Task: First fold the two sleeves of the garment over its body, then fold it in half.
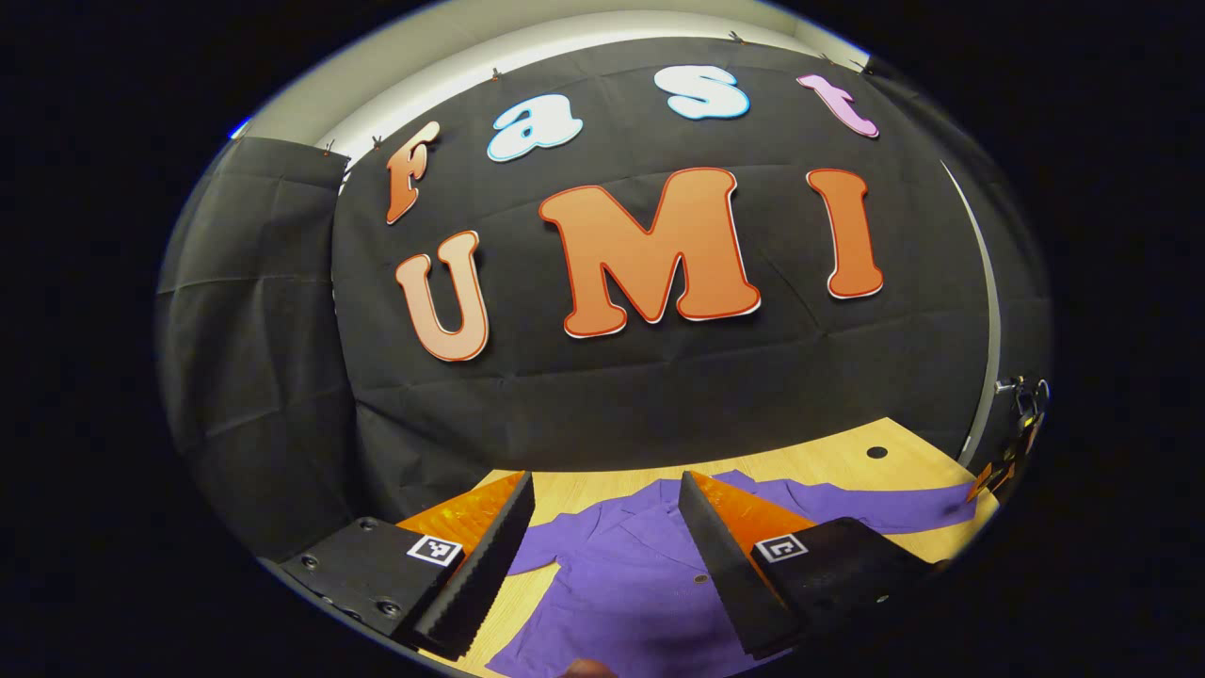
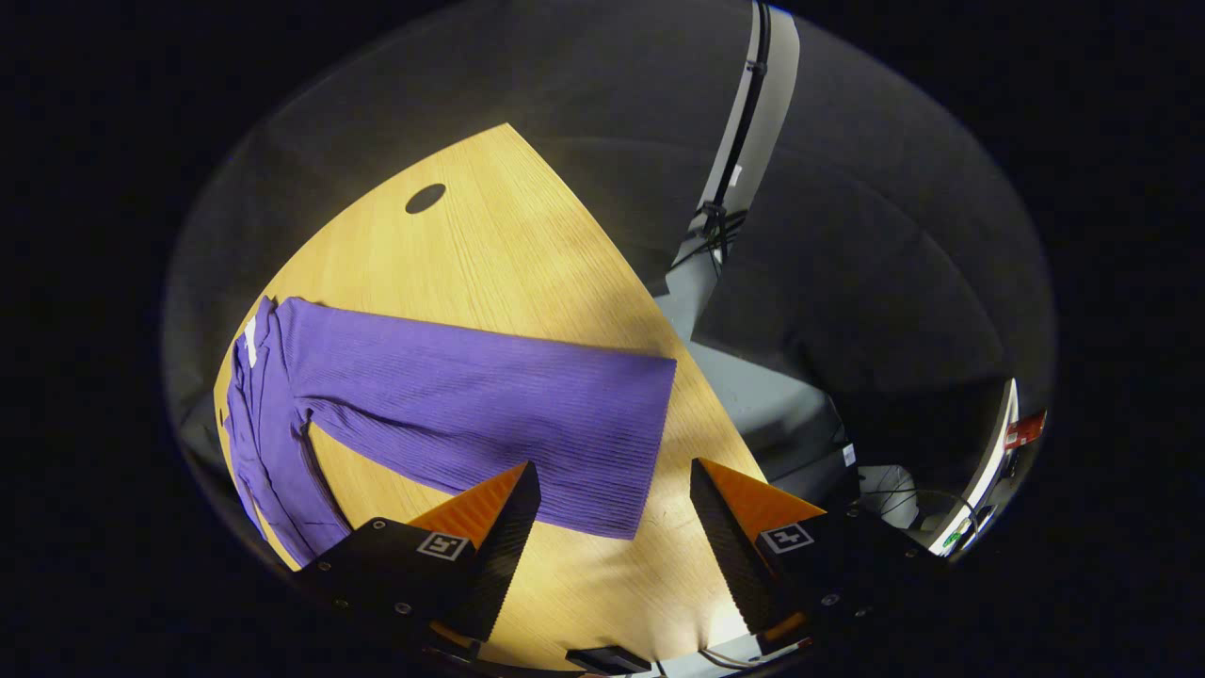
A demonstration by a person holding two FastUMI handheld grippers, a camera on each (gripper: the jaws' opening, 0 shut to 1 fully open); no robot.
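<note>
Left gripper view: left gripper (image 1: 602, 527) sits at the bottom of the frame, jaws spread wide, nothing between them. It hovers above the purple garment (image 1: 621, 584), which lies flat on the wooden table (image 1: 828, 466) in the lower centre. Collar area and a small button show between the fingers. One sleeve (image 1: 875, 508) runs out from the body toward the lower right of the frame, lying on the wood. A dark round hole (image 1: 876, 452) in the tabletop sits at right, beyond the sleeve. Black cloth wall (image 1: 282, 377) covers the upper frame.

Right gripper view: garment body (image 2: 259, 424) bunched along the left edge of the frame, with a white tag near its top. Its sleeve (image 2: 490, 414) stretches from left to centre across the table (image 2: 490, 235), flat, cuff end squared off at centre. Right gripper (image 2: 612, 527) at the bottom centre, jaws apart and empty; the left finger overlaps the sleeve's lower edge in the picture, contact cannot be told. The cuff lies just above the gap between the fingers. Table hole (image 2: 425, 198) at upper left. Table edge runs diagonally to the lower right; a pale post with a cable (image 2: 744, 113) stands at upper right.
</note>
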